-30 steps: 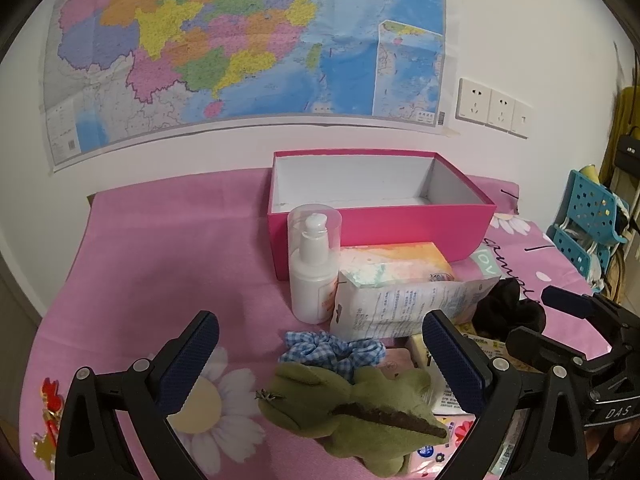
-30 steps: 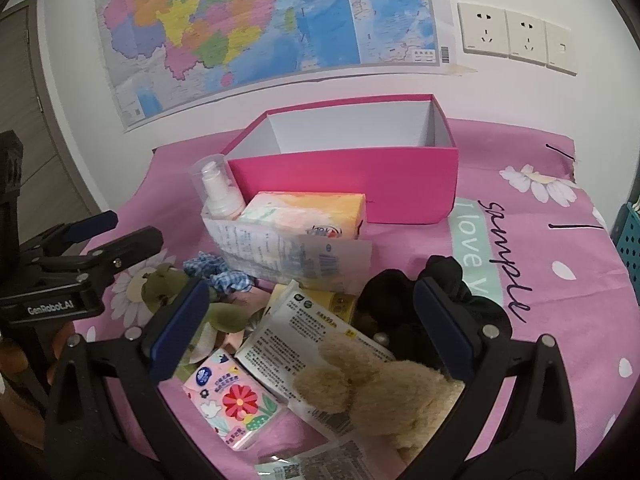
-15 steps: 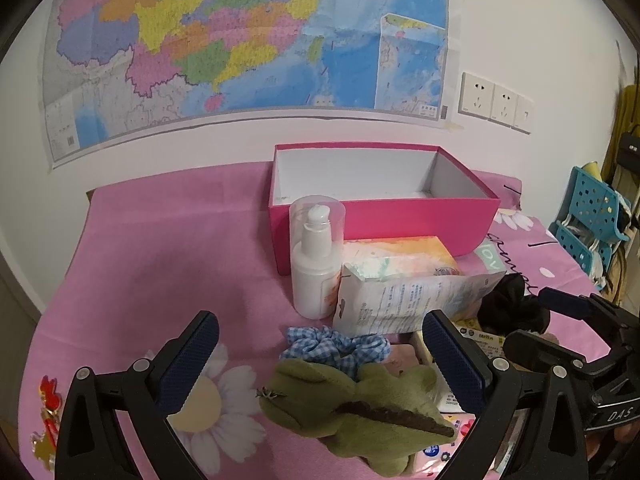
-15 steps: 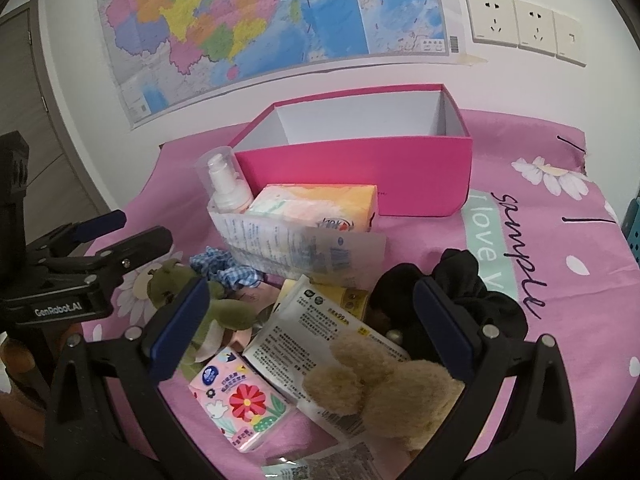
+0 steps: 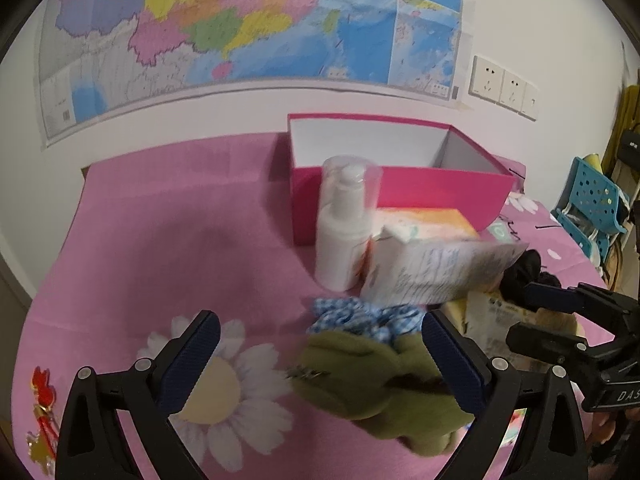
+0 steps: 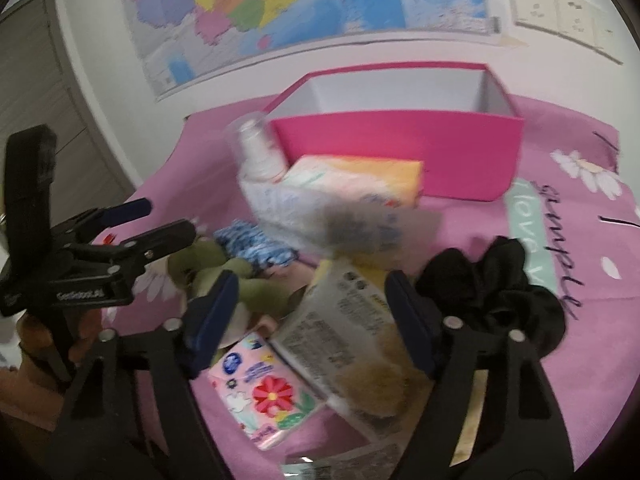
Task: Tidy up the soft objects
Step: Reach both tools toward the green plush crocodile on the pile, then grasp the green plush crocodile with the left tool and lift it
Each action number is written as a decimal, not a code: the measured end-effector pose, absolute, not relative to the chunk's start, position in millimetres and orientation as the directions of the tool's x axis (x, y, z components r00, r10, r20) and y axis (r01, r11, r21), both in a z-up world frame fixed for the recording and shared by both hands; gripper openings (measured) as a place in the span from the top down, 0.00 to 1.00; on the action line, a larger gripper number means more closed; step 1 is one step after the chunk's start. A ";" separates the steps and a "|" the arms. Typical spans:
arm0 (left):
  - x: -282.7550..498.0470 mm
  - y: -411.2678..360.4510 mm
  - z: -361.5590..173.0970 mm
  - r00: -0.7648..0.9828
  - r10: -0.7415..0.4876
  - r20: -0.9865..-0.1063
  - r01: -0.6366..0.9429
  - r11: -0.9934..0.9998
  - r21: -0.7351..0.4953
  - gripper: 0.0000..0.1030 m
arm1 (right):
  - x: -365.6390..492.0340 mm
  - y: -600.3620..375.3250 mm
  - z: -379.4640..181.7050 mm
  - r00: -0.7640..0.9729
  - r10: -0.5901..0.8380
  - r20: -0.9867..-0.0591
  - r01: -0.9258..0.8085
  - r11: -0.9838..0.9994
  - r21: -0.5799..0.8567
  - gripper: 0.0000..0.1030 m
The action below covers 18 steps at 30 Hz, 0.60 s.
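Observation:
A green plush toy (image 5: pixel 372 392) lies on the pink cloth between the fingers of my open left gripper (image 5: pixel 320 354); it also shows in the right wrist view (image 6: pixel 224 280). A blue checked scrunchie (image 5: pixel 360 316) lies just behind it. A tan plush toy (image 6: pixel 380 384) lies low between the fingers of my open right gripper (image 6: pixel 310 312), partly under a white packet (image 6: pixel 344 316). A black scrunchie (image 6: pixel 500 288) lies to the right. An open pink box (image 5: pixel 400 176) stands at the back.
A white pump bottle (image 5: pixel 344 224), a tissue pack (image 5: pixel 424 224) and a clear printed packet (image 5: pixel 436 268) stand in front of the box. A pink flowered tissue pack (image 6: pixel 268 392) lies near me. A blue plastic crate (image 5: pixel 592 204) stands off the table's right edge.
Both grippers have moved forward and lower toward the pile. The green plush now sits further between the left fingers; the right view has swung left over the white packet. Both stay open.

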<state>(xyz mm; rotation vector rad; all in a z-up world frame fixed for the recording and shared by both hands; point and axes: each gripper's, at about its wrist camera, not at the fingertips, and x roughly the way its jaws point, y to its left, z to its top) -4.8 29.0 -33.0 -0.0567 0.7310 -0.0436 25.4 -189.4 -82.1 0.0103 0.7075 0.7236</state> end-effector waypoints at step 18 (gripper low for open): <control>4.9 48.8 -59.2 0.629 -0.288 -0.723 0.181 0.958 -0.224 0.15 | 14.6 -136.0 -100.0 0.389 0.648 -0.654 -0.714 0.661 0.230 0.43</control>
